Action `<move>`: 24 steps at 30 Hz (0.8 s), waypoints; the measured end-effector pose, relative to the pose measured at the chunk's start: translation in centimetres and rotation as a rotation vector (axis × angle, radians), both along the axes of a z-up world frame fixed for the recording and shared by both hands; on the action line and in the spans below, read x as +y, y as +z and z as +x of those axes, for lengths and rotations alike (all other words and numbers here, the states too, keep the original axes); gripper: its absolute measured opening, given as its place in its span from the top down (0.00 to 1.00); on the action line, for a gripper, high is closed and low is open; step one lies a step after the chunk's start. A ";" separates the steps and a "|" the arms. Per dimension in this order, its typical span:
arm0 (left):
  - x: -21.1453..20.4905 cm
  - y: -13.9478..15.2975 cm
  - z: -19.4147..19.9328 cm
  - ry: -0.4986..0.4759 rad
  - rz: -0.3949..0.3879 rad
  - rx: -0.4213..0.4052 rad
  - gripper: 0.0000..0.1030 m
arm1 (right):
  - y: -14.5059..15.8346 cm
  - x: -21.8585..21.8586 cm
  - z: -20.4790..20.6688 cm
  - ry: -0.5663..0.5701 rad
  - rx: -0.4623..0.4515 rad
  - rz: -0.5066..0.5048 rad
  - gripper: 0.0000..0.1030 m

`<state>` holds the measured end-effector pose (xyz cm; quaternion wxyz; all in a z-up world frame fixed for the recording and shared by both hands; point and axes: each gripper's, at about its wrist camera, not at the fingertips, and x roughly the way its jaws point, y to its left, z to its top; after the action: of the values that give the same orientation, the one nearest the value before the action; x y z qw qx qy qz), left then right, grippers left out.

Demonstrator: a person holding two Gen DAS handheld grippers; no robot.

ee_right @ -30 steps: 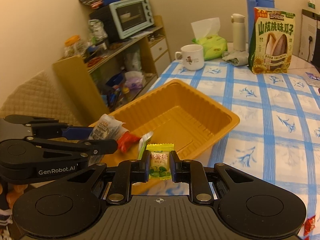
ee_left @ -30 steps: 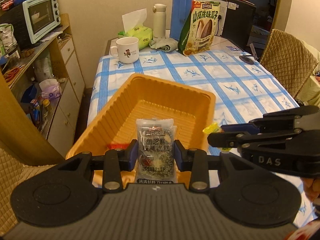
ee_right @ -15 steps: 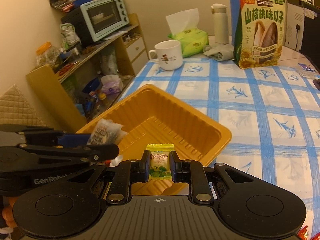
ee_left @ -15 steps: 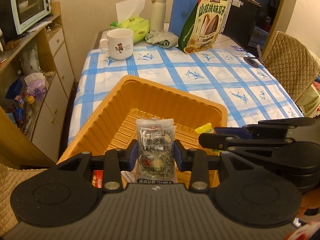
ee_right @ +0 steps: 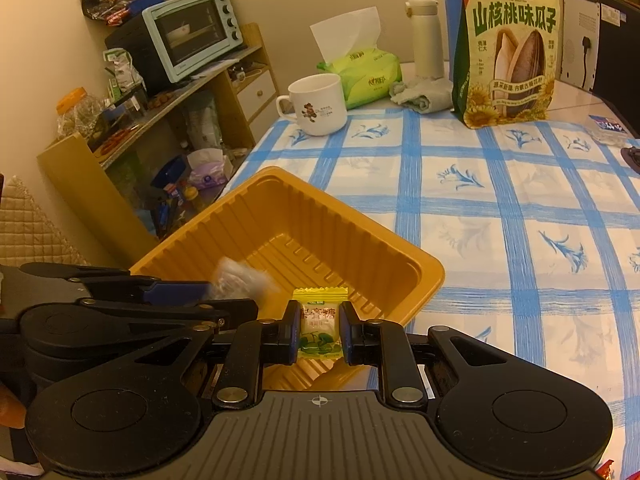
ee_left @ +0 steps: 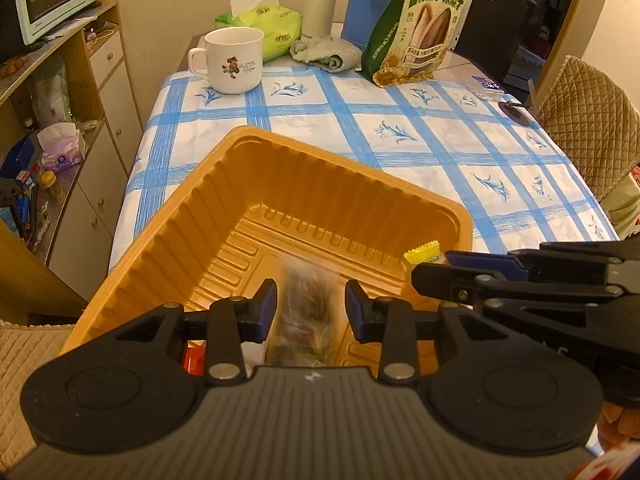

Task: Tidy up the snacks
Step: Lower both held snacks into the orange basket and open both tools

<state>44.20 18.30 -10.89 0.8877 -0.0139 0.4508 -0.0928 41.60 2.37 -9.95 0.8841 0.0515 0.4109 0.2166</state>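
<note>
Hovering over the near end of the orange plastic tray (ee_left: 192, 224), the left gripper (ee_left: 311, 304) has a clear packet of dark snack (ee_left: 308, 280) between its fingers (ee_left: 269, 308). The fingers stand a moderate way apart, but the packet is smeared by motion blur, so I cannot tell whether the pads press on it. In the right wrist view the same packet shows as a pale blur at lower left, just past the left gripper's tips and above the tray floor. The right gripper (ee_right: 320, 332) is almost fully closed, its fingers clamping a small green and yellow candy (ee_right: 320, 324) upright by its sides. The candy hangs over the tray's near corner, low in the frame. From the left wrist view only its yellow crimped edge pokes out at centre right, above the right gripper's tips. A red wrapper (ee_left: 194, 360) peeks out below the left gripper at lower left. The tray sits skewed on the blue-checked worktop (ee_left: 400, 160). Along the top of the frame stand a white mug (ee_left: 232, 60), a green tissue pack (ee_left: 260, 24) and a sunflower seed bag (ee_left: 424, 20).
</note>
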 end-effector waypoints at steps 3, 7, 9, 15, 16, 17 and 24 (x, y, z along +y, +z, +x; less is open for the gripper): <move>0.3 0.1 -0.1 0.007 -0.002 0.001 0.66 | 0.0 0.0 0.0 0.001 0.002 0.002 0.80; 1.2 0.5 -0.4 0.025 -0.006 -0.007 0.60 | 0.0 0.1 0.0 0.009 -0.001 0.004 0.80; 1.6 0.8 -0.7 0.031 -0.005 -0.012 0.60 | 0.1 0.4 0.1 0.013 -0.002 0.004 0.80; 2.5 1.4 -1.2 0.051 -0.001 -0.022 0.55 | -0.1 1.0 0.3 0.023 0.000 -0.003 0.80; 2.7 1.5 -1.3 0.054 -0.001 -0.023 0.54 | -0.2 1.1 0.3 0.025 0.000 -0.004 0.80; 2.8 1.6 -1.4 0.058 -0.001 -0.025 0.52 | -0.2 1.2 0.3 0.025 -0.002 -0.007 0.80; 3.3 2.0 -2.3 0.065 0.006 -0.036 0.36 | 0.0 1.7 0.4 0.022 -0.023 -0.004 0.80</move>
<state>41.91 21.62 -8.91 0.8982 -0.0242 0.4344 -0.0628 41.98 4.12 -9.97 0.8864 0.0427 0.4017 0.2263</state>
